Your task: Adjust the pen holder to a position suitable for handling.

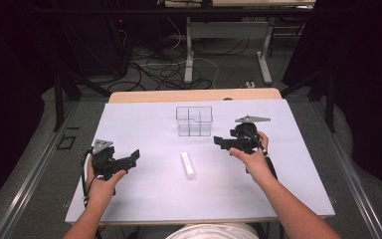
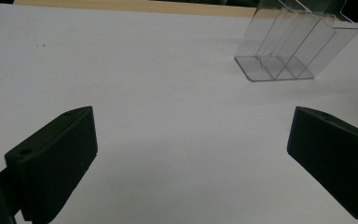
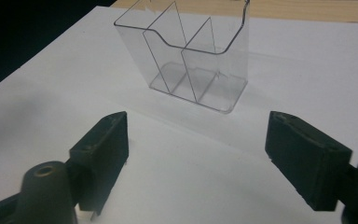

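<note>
At the left of the high view, the left gripper (image 1: 129, 158) sits in the person's left hand (image 1: 101, 184) above the white table sheet (image 1: 144, 199), pointing toward the middle of the table. In the left gripper view its jaws stand wide apart, released, with bare white sheet between them and nothing touching the pads.

Near the middle, a small white stick-shaped object (image 1: 188, 165) lies flat on the sheet, well apart from both grippers and a little nearer the person than the container.

Behind it stands the clear plastic organizer (image 1: 194, 121), upright on the sheet, with thin partitions splitting it into compartments; every compartment that can be seen through the walls (image 3: 193, 60) holds nothing.

At the right, the right gripper (image 1: 221, 143) is held in the right hand (image 1: 252, 160), its tips near the organizer's right side but not touching it. Its jaws are spread wide and released, gripping nothing.
</note>
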Demonstrator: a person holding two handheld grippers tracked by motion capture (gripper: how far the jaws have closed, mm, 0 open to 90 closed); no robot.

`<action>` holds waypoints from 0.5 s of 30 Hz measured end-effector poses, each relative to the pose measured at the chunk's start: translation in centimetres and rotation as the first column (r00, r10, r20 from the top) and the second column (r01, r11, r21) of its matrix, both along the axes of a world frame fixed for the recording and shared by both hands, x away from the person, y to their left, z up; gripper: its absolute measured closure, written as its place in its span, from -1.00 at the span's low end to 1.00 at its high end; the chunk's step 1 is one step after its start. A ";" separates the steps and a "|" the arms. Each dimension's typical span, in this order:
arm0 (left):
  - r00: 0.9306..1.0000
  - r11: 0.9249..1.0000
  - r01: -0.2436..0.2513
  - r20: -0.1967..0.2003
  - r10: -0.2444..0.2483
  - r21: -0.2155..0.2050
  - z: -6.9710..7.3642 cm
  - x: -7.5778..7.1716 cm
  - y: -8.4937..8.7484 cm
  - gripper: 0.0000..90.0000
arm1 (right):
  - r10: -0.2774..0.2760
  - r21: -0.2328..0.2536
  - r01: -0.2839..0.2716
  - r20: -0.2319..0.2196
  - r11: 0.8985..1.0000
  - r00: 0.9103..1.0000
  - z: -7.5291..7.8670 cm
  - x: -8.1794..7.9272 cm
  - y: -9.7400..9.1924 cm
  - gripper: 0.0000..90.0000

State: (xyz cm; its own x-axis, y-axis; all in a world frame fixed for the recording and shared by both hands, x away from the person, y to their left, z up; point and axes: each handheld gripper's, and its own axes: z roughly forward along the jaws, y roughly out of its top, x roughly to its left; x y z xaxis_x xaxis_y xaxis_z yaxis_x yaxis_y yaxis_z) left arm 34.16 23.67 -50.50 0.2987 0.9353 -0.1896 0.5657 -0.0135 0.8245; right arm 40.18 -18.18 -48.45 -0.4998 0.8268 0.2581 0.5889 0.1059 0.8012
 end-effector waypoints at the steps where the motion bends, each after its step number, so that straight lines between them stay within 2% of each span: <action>1: 1.000 1.000 0.004 -0.001 -0.004 -0.007 -0.1 0.1 -0.1 -0.97 | -0.011 0.004 0.011 -0.019 1.000 1.000 0.0 -0.1 0.1 -0.64; 2: 1.000 1.000 0.007 -0.004 -0.007 -0.012 0.0 0.2 -0.1 -0.96 | -0.014 0.000 0.014 -0.010 1.000 1.000 0.0 -0.1 0.2 -0.67; 6: 1.000 0.999 0.018 -0.007 -0.018 -0.034 -0.1 0.5 -0.3 -0.95 | -0.033 0.001 0.033 -0.027 0.999 0.999 -0.2 -0.3 0.6 -0.71; 9: 0.999 0.999 0.032 0.004 -0.032 -0.040 0.0 0.6 -0.6 -0.95 | -0.025 0.007 0.025 -0.064 1.000 0.998 -0.6 -0.5 1.2 -0.83; 12: 0.999 0.998 0.047 0.004 -0.047 -0.049 0.1 0.6 -0.7 -0.95 | -0.012 -0.009 0.012 -0.062 1.000 0.998 -0.8 -0.5 1.7 -0.83; 14: 0.999 0.997 0.054 0.004 -0.054 -0.058 0.1 0.6 -0.7 -0.95 | -0.016 -0.049 0.013 -0.050 0.999 0.999 -0.7 -0.6 2.5 -0.68; 15: 0.998 0.996 0.055 0.006 -0.055 -0.064 0.2 0.7 -0.7 -0.95 | -0.018 -0.055 0.016 -0.041 0.998 0.999 -0.7 -0.7 2.8 -0.66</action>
